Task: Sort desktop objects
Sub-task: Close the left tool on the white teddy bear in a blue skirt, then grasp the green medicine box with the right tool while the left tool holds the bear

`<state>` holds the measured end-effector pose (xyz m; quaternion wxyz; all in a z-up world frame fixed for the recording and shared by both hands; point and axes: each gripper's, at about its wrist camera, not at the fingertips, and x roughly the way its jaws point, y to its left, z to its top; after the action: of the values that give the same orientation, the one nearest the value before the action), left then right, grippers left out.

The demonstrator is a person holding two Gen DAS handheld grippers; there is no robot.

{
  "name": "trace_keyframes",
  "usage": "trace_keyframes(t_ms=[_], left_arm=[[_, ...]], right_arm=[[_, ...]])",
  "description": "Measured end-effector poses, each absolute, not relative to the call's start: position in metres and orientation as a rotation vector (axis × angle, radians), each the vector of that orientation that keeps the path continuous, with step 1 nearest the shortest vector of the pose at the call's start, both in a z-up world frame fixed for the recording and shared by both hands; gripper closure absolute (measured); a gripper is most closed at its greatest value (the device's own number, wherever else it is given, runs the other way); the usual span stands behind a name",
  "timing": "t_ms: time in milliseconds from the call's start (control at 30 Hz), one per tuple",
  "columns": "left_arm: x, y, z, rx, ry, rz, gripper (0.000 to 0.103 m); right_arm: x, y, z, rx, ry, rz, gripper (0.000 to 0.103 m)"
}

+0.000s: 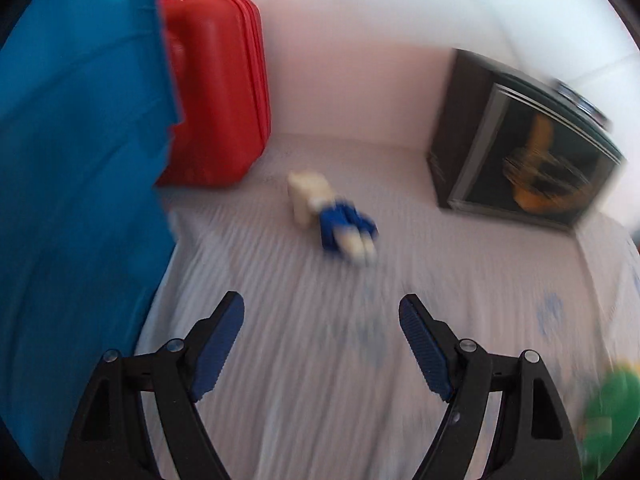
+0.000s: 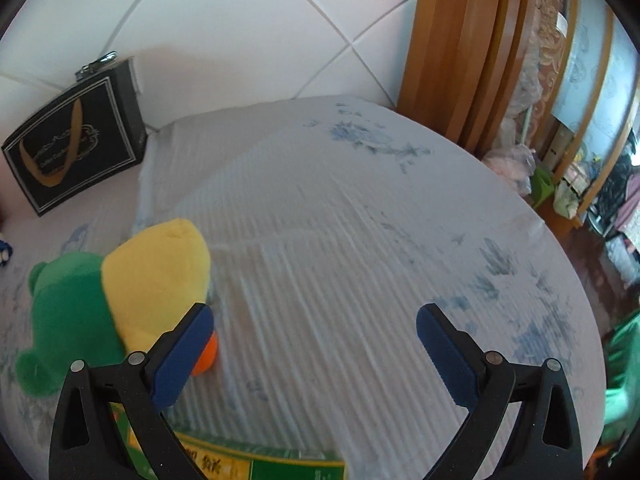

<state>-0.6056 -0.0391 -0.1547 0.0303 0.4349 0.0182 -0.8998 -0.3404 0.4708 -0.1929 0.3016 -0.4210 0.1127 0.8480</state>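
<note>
Nothing looks sorted yet: your left gripper (image 1: 322, 312) and right gripper (image 2: 316, 322) are both spread and empty; the white-and-blue plastic figure (image 1: 334, 216) and green-and-yellow plush toy (image 2: 120, 296) lie loose.

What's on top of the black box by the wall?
In the right wrist view, a small shiny metal clip sits on the top edge of the black box. The rest of the top faces away from the camera, so anything farther back there is hidden.
</note>
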Motion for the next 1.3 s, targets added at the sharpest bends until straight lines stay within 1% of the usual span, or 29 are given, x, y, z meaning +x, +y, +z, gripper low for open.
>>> trace_keyframes(t_ms=[133,267,300,367,400,433,533,633,767,967,1033,1067,1100,1167,1200,1233,1267,1300], left_arm=[[-0.686,-0.050,-0.184,1.351,0.118,-2.691,0.023],[-0.736,-0.055,-0.217,1.439,0.194,-2.622,0.023],[-0.743,-0.054,-0.226,1.476,0.196,-2.607,0.025],[-0.740,-0.047,-0.231,1.418,0.103,-2.633,0.039],[-0.734,-0.043,-0.232,1.420,0.092,-2.672,0.056],[-0.726,-0.040,-0.233,1.439,0.078,-2.684,0.061],[-0.695,-0.033,-0.237,1.455,-0.006,-2.694,0.064],[-0.645,-0.029,-0.241,1.463,-0.057,-2.729,0.064],[-0.565,-0.025,-0.248,1.504,-0.132,-2.729,0.064],[-0.458,-0.026,-0.249,1.544,-0.171,-2.711,0.064],[-0.432,-0.025,-0.247,1.557,-0.176,-2.703,0.064],[-0.421,-0.025,-0.246,1.571,-0.165,-2.708,0.064],[-0.409,-0.022,-0.244,1.578,-0.165,-2.710,0.064],[-0.394,-0.017,-0.233,1.582,-0.175,-2.709,0.064],[-0.381,-0.015,-0.230,1.579,-0.169,-2.711,0.064],[-0.374,-0.013,-0.228,1.580,-0.162,-2.707,0.064],[-0.370,-0.011,-0.224,1.584,-0.153,-2.703,0.064],[-0.367,-0.011,-0.218,1.584,-0.145,-2.698,0.064]], right_arm=[[-0.350,0.489,-0.207,-1.130,0.323,2.213,0.000],[-0.354,0.493,-0.216,-1.152,0.320,2.194,0.000],[-0.355,0.494,-0.219,-1.158,0.326,2.191,0.000],[-0.355,0.497,-0.221,-1.167,0.342,2.190,0.000],[-0.354,0.497,-0.220,-1.163,0.347,2.193,0.000],[-0.354,0.497,-0.220,-1.160,0.347,2.196,0.000],[-0.352,0.495,-0.217,-1.161,0.356,2.216,0.000],[-0.344,0.488,-0.210,-1.156,0.386,2.271,0.000],[-0.327,0.477,-0.201,-1.173,0.363,2.341,0.000],[-0.288,0.474,-0.201,-1.215,0.421,2.411,0.000],[-0.275,0.471,-0.204,-1.234,0.421,2.432,0.008],[-0.269,0.470,-0.207,-1.248,0.422,2.447,0.018],[-0.263,0.469,-0.208,-1.256,0.430,2.462,0.021],[-0.252,0.469,-0.211,-1.259,0.465,2.516,0.021],[-0.248,0.468,-0.210,-1.260,0.480,2.566,0.018],[-0.246,0.466,-0.208,-1.270,0.485,2.619,0.013],[-0.245,0.464,-0.207,-1.284,0.480,2.663,0.002],[-0.243,0.461,-0.207,-1.296,0.460,2.712,0.000]])
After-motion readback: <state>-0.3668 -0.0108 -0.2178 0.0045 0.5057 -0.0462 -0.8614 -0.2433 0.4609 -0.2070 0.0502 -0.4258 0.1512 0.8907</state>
